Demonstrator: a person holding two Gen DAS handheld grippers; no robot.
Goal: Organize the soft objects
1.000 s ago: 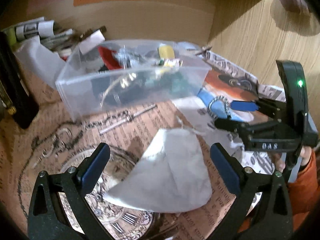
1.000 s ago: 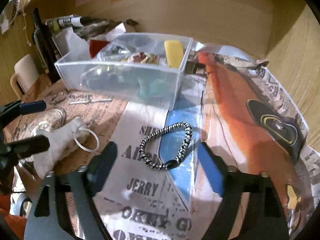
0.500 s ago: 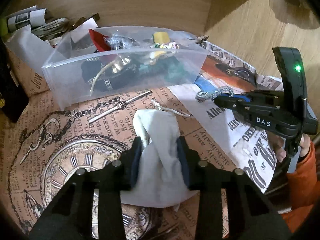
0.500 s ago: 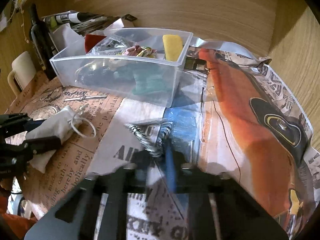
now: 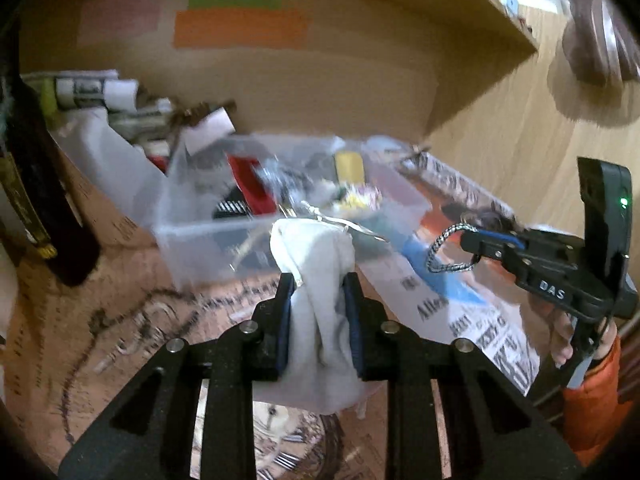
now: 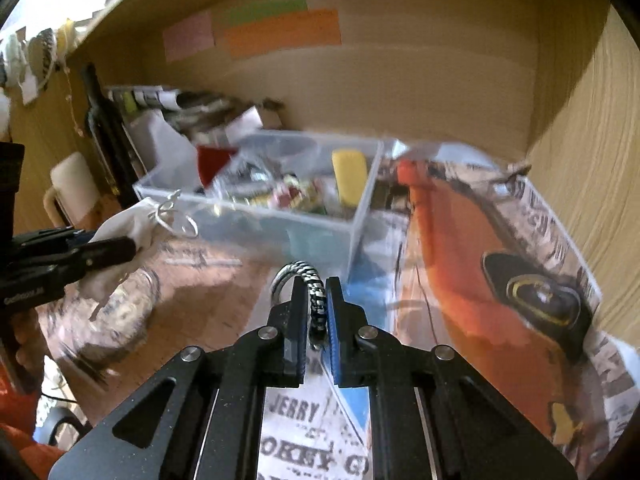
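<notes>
My left gripper [image 5: 318, 292] is closing on a white cloth pouch [image 5: 316, 280], its pads pressing both sides, and the pouch hangs off the table with its drawstring loop [image 6: 176, 220] dangling. The pouch [image 6: 128, 224] and left gripper [image 6: 132, 246] also show at the left of the right wrist view. My right gripper [image 6: 317, 294] is shut on a black-and-white braided cord loop [image 6: 316, 300], lifted above the newspaper. In the left wrist view that right gripper [image 5: 466, 240] holds the cord loop [image 5: 448, 252] at the right. A clear plastic bin [image 5: 224, 236] [image 6: 360, 216] of mixed items lies just beyond both.
Newspaper and printed paper [image 6: 500, 248] cover the table. A dark bottle [image 5: 36, 208] stands at the left with papers [image 5: 96, 92] piled behind the bin. Wooden walls close off the back and right. A hand in an orange sleeve [image 5: 592, 392] holds the right gripper.
Both grippers went from open to shut, the left on the pouch, the right on the cord loop. Both then rose, lifting their objects off the table, nearer the bin.
</notes>
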